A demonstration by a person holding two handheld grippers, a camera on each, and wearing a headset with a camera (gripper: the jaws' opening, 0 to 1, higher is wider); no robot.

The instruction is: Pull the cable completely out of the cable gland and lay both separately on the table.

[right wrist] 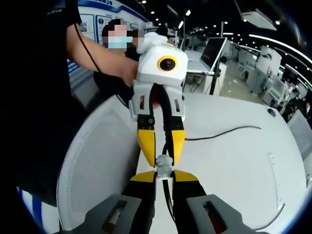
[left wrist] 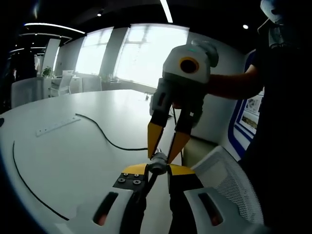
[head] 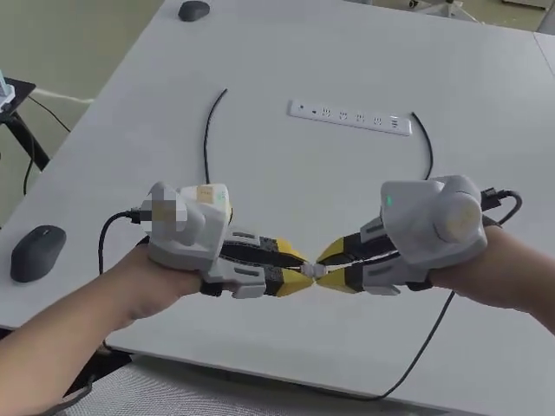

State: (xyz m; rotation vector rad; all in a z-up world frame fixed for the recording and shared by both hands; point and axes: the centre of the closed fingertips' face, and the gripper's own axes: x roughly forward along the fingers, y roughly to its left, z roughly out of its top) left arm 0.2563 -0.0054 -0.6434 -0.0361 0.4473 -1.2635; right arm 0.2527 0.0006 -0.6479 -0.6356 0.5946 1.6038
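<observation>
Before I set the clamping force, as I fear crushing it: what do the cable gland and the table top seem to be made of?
Cable gland: probably moulded plastic, pale grey, matte; it shows no metallic glint. Table top: likely laminate or painted board, light grey, smooth satin; it gives only soft, diffuse reflections.

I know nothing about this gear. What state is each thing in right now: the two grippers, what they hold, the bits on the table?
Left gripper: shut on the cable gland.
Right gripper: shut on the cable.
Cable gland: held off the table, cable in it.
Cable: not yet pulled out.
Power strip: lying flat on the table.
Nearer mouse: resting on the table.
</observation>
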